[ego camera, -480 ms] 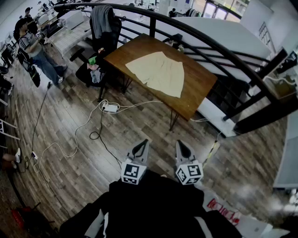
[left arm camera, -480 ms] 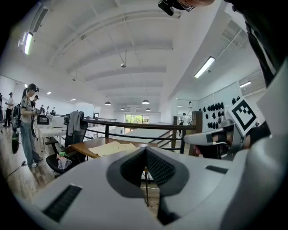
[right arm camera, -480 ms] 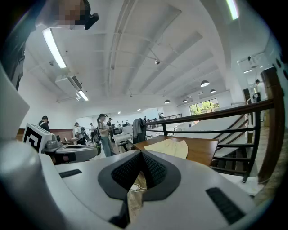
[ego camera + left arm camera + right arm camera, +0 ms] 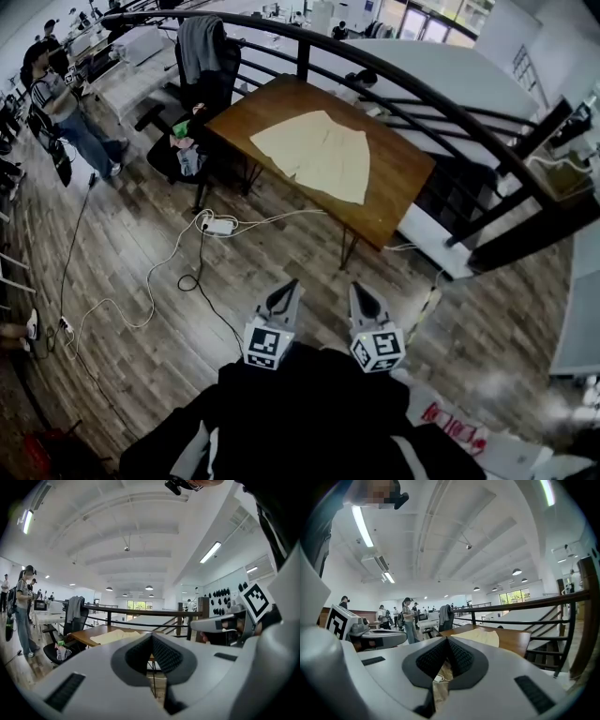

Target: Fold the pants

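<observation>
Cream-coloured pants (image 4: 316, 152) lie spread flat on a brown wooden table (image 4: 403, 178) well ahead of me, also seen as pants (image 4: 112, 636) in the left gripper view and pants (image 4: 483, 636) in the right gripper view. My left gripper (image 4: 284, 297) and right gripper (image 4: 363, 298) are held side by side close to my body, far short of the table. Both are shut with nothing between their jaws. In the left gripper view the left gripper (image 4: 151, 636) points toward the table, and the right gripper (image 4: 446, 639) does the same.
A dark curved railing (image 4: 394, 70) runs behind the table. A black office chair (image 4: 202, 66) with a grey garment stands at the table's left end. A white power strip (image 4: 219, 226) and cables (image 4: 150, 281) trail over the wooden floor. A person (image 4: 66, 108) stands at far left.
The view has shifted slightly; the table and floor sit a little lower-left in frame. Both grippers stay shut and side by side.
</observation>
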{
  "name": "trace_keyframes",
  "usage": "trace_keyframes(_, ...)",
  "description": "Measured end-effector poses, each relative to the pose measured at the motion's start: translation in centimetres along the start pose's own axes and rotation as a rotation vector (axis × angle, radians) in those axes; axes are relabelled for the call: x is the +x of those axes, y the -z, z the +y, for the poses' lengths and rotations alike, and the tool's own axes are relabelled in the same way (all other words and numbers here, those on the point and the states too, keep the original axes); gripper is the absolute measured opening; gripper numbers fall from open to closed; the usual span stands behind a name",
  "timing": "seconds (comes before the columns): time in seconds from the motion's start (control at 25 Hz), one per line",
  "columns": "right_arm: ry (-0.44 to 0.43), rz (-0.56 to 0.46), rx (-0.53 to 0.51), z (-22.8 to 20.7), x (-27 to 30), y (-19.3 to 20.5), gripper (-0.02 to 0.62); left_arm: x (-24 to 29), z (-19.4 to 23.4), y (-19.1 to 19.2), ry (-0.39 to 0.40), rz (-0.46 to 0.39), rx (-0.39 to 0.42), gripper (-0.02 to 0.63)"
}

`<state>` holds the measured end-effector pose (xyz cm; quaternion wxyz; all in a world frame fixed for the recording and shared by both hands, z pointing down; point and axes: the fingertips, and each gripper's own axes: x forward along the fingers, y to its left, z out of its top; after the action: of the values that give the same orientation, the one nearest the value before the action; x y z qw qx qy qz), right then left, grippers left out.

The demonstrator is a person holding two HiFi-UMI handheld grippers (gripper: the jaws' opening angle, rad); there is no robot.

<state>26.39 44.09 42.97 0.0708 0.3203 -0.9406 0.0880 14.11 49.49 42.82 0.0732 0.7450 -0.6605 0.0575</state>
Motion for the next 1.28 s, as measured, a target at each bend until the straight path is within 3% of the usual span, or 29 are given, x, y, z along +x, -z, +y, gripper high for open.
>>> trace_keyframes(0.64, 0.031, 0.053, 0.066, -0.8, 8.0, 0.6, 0.003, 3.9, 6.2, 0.0, 0.055, 0.046, 0.034, 0.003)
trace_keyframes(1.0, 0.055, 0.043, 0.109, -4.9, 18.5, 0.1, 0.005, 12.5, 14.0, -0.3, 0.083, 0.079, 0.073, 0.003)
trace_keyframes(1.28, 0.102, 0.065, 0.152, -10.5, 26.9, -2.3, 0.005, 22.1, 19.0, -2.8, 0.129, 0.109, 0.067, 0.003)
